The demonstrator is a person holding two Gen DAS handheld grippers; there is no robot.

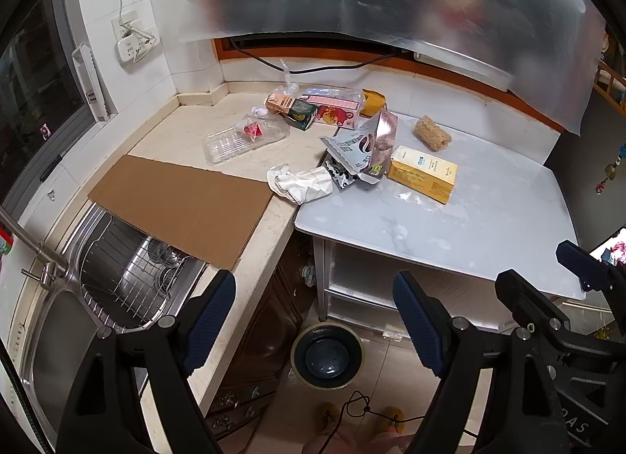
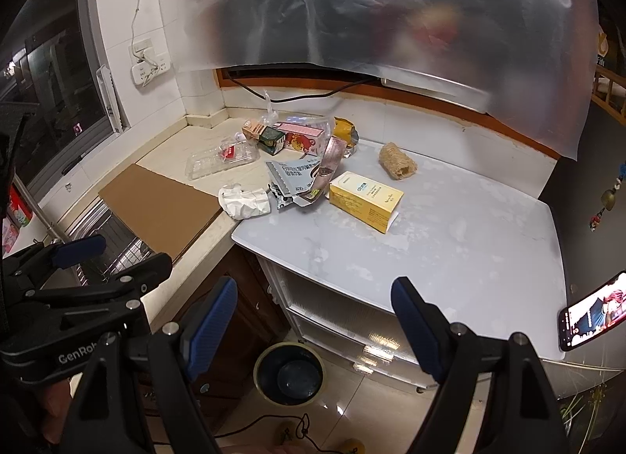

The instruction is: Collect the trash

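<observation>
Both your left gripper (image 1: 313, 321) and right gripper (image 2: 315, 321) gape empty; pinch the crumpled white paper wad (image 1: 300, 184) mid-bulge (light, soft, crushable).

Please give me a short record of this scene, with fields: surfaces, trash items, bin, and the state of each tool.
surfaces: beige counter with cardboard sheet; white table beside it
trash items: crumpled tissue, yellow box, foil coffee bag, clear plastic tray, pink carton, green carton, straw-like roll
bin: dark bin on the floor, below the table edge
left tool: open, holding nothing
right tool: open, holding nothing
phone: at table's right edge, screen lit
</observation>
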